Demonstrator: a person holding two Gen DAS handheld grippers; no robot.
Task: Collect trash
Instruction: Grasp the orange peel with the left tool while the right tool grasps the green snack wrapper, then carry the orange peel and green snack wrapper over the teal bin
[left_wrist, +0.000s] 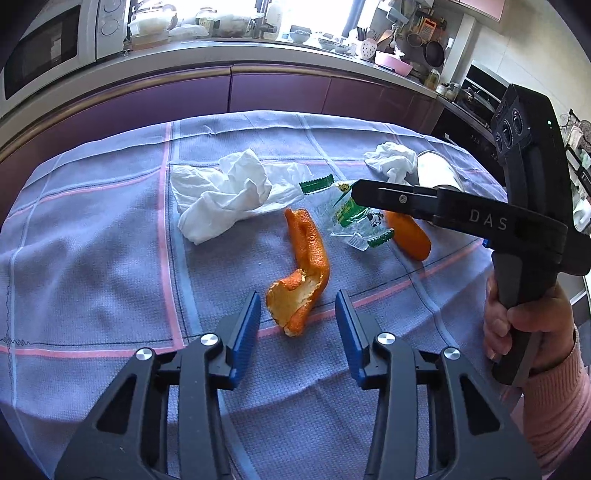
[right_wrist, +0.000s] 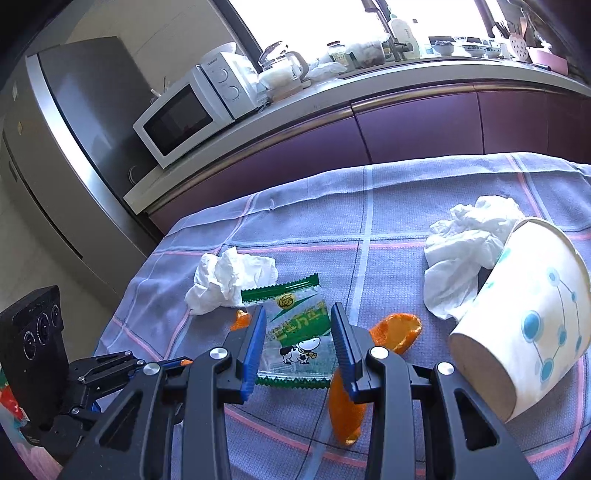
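A long orange peel (left_wrist: 306, 254) lies on the checked cloth (left_wrist: 92, 240). Its near end sits just ahead of my left gripper (left_wrist: 297, 295), whose blue pads (left_wrist: 245, 332) stand apart and touch nothing. A clear wrapper with green print (right_wrist: 299, 332) lies flat on the cloth. My right gripper (right_wrist: 298, 314) hovers over it, open, one finger on each side of it. Seen from the left wrist, the right gripper (left_wrist: 356, 192) hangs above that wrapper (left_wrist: 347, 218), with a hand (left_wrist: 524, 332) on its handle. A second orange peel (right_wrist: 397, 328) lies right of the wrapper.
Two crumpled white tissues (left_wrist: 229, 192) (left_wrist: 391, 158) lie farther back on the cloth. A paper cup with blue dots (right_wrist: 524, 325) lies on its side at the right. Purple cabinets, a cluttered counter and a microwave (right_wrist: 184, 118) stand beyond the table, with a fridge (right_wrist: 74, 129) at the left.
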